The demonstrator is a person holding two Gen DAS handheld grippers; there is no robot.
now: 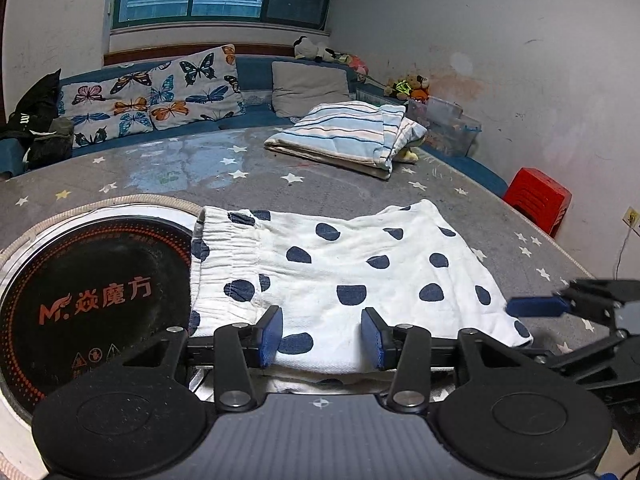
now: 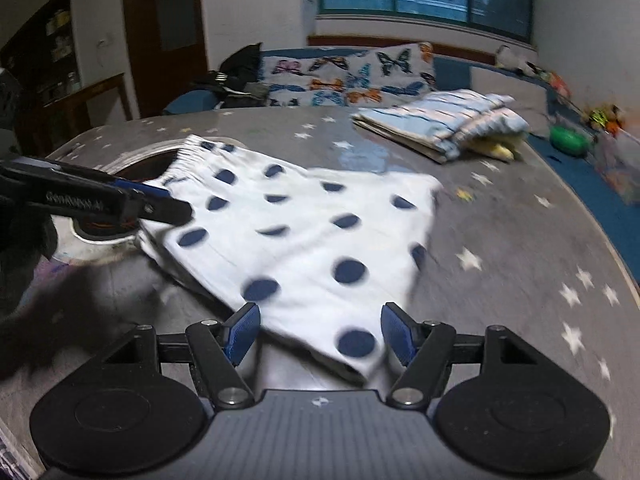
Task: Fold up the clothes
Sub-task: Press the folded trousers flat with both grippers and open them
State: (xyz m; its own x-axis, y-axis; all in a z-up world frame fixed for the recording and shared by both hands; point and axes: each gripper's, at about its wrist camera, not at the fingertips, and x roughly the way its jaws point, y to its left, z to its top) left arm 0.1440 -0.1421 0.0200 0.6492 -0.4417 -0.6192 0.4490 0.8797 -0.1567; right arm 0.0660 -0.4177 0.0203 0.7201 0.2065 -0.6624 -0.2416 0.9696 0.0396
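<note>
Lying at the left of the grey star-printed table (image 1: 360, 184), a round black induction cooker with orange lettering (image 1: 92, 292) has the elastic waistband of the white folded shorts with navy polka dots (image 1: 348, 264) draped over its right rim. The left tongs (image 1: 322, 334) stand spread over the shorts' near edge, pinching nothing, and the right tongs (image 2: 316, 330) stand spread wider over the near right corner, also empty. Farther right and far back sits a folded blue-and-white striped cloth (image 1: 348, 132), with a red plastic stool (image 1: 538, 198) beyond the table's right edge.
</note>
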